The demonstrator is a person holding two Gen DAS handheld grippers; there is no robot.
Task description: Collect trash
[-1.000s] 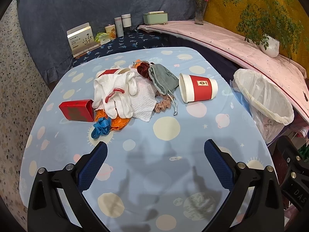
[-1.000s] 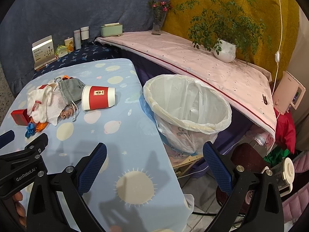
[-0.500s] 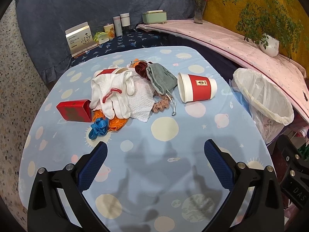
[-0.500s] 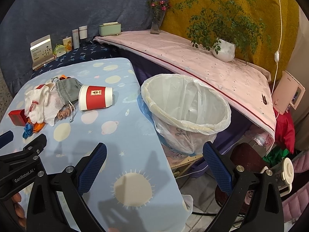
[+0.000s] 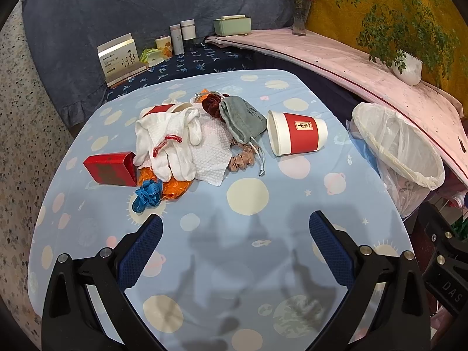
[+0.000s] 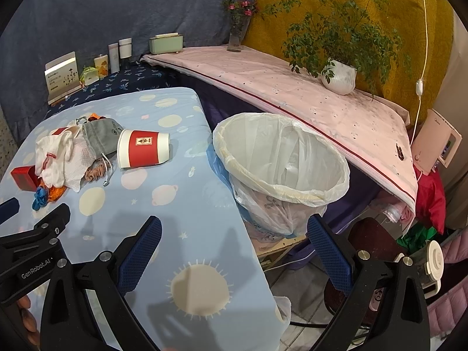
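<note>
A red and white paper cup (image 5: 297,136) (image 6: 142,148) lies on its side on the blue patterned table (image 5: 248,234). Left of it sits a heap: white gloves (image 5: 168,143), a white cloth (image 5: 209,155), a grey pouch (image 5: 242,121), a red box (image 5: 112,168), orange wrapping (image 5: 175,188) and a blue ribbon (image 5: 146,195). A second red cup is half hidden under the gloves. The bin with a white liner (image 5: 400,149) (image 6: 280,161) stands off the table's right edge. My left gripper (image 5: 235,248) is open above the near table, well short of the heap. My right gripper (image 6: 234,251) is open over the table's right edge, near the bin.
A dark blue shelf at the back holds a card box (image 5: 120,58), bottles (image 5: 182,36) and a green case (image 5: 232,25). A pink-covered ledge (image 6: 292,87) carries a vase (image 6: 235,33) and a potted plant (image 6: 339,77). Clutter lies on the floor beyond the bin.
Both grippers have drifted slightly; the heap and cup sit a little lower-left in the views. Nothing was taken hold of and both stay open.
</note>
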